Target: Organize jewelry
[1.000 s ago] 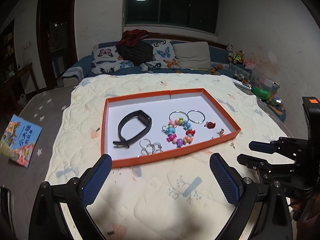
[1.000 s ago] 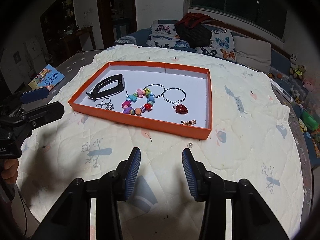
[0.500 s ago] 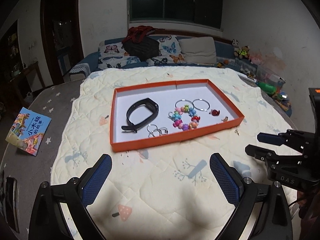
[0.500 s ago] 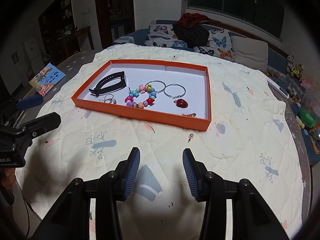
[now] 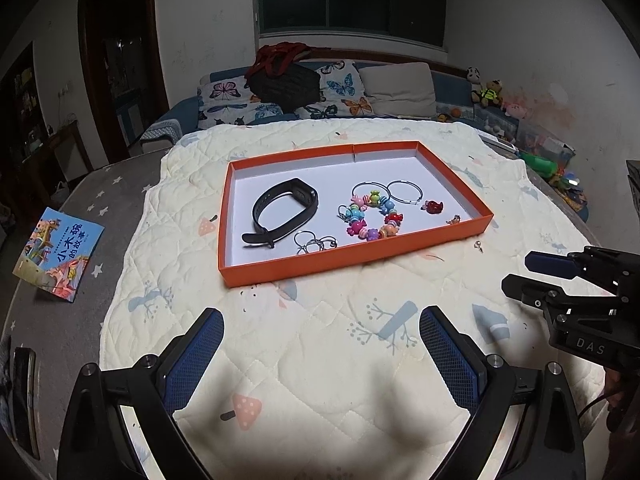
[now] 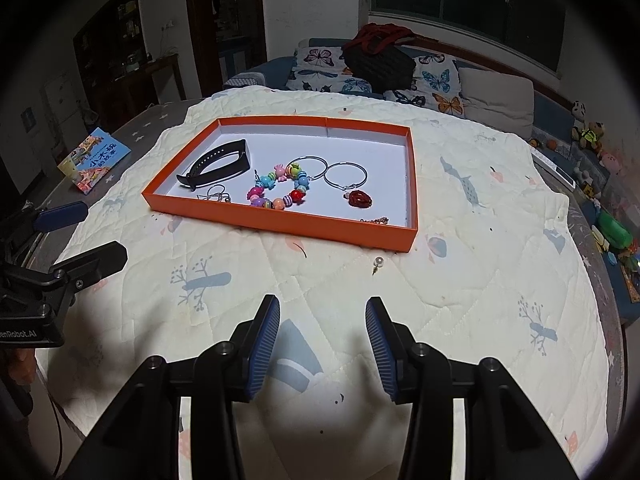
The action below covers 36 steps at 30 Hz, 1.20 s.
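My right claw (image 6: 322,342) and left claw (image 5: 322,354) both hang agape and empty, and the tiny pearl stud (image 6: 377,264) just outside the orange tray (image 6: 280,222) could sink into the quilt (image 6: 460,280) and slip my pinch.

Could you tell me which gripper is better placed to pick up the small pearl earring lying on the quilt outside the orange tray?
Probably the right gripper: the pearl earring lies just ahead of its open, empty jaws. The left gripper faces the tray.
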### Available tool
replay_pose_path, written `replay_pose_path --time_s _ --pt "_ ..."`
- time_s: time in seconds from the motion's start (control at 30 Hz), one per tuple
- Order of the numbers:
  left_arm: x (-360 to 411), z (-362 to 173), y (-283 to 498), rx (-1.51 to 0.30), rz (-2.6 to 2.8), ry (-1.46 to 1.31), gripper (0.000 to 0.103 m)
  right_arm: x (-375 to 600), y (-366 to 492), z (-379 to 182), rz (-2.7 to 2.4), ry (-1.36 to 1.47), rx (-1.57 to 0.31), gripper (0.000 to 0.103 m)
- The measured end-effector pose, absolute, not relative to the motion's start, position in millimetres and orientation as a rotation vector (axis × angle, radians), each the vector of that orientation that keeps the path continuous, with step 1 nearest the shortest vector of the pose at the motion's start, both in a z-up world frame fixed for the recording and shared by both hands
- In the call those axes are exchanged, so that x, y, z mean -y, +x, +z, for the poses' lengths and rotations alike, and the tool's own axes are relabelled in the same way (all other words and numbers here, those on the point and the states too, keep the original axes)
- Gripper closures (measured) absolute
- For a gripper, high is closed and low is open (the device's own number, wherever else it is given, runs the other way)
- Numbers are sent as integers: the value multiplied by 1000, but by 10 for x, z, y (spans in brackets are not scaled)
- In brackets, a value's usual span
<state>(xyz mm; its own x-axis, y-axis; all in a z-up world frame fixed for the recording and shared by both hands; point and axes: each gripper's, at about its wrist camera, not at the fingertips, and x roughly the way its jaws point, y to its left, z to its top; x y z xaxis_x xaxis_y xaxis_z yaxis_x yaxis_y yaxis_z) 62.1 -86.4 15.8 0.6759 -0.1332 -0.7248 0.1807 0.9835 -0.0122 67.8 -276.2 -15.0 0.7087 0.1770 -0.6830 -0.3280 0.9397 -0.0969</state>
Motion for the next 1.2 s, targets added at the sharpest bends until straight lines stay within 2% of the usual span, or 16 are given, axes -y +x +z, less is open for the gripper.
replay_pose_path --time_s 1.2 --pt "880 60 598 -833 -176 79 0 2742 634 -188 285 -222 -735 53"
